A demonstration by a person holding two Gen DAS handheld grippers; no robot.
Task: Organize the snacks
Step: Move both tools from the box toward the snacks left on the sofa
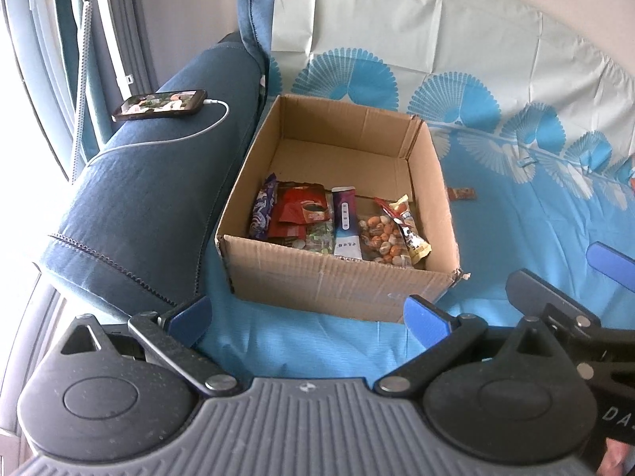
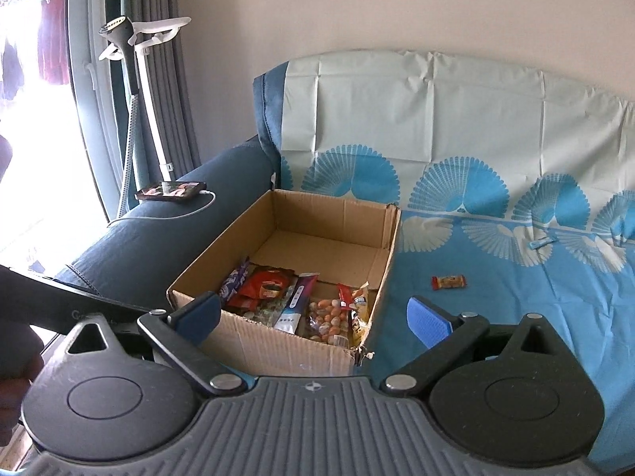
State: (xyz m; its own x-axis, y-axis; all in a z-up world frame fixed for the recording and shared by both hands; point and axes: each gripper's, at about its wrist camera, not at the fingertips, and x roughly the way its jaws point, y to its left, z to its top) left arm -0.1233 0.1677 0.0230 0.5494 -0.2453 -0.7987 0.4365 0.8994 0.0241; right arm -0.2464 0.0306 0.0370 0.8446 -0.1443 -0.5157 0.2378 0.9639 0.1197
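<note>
Where a dark blue sofa (image 2: pixel 158 246) fills the scene, a patterned blue-and-white cover (image 2: pixel 496 238) drapes its seat and backrest. On the seat, pushed up against the sofa's armrest (image 1: pixel 158 182), sits an open cardboard box (image 1: pixel 337 277), its long axis running from the near edge of the seat back toward the backrest.

Inside the box, a row of snacks lies along the near wall, leaving the far half of the floor bare. From the armrest side across: a purple packet (image 1: pixel 262 210) standing on edge, red sachets (image 1: pixel 303 210), a clear bag of green-wrapped sweets (image 1: pixel 317 238), a slim purple-and-white pouch (image 1: pixel 346 222) whose long axis points front to back, a clear bag of orange and white candies (image 1: pixel 383 240), and a tilted wrapper in red, white and yellow (image 1: pixel 408 230).

Outside the box, one small red-and-orange snack bar (image 2: pixel 448 281) lies flat on the cover, near the box's right wall but not touching it. Its long axis runs side to side, parallel to the backrest.

On the armrest rests a phone (image 1: pixel 160 105) with a lit screen, a white cable (image 1: pixel 198 131) plugged into it.

Both tools hover in front of the box, close together. The left gripper (image 1: pixel 307 313) has its blue fingers spread wide with nothing between them. The right gripper (image 2: pixel 313 313) is likewise spread and holds nothing.
</note>
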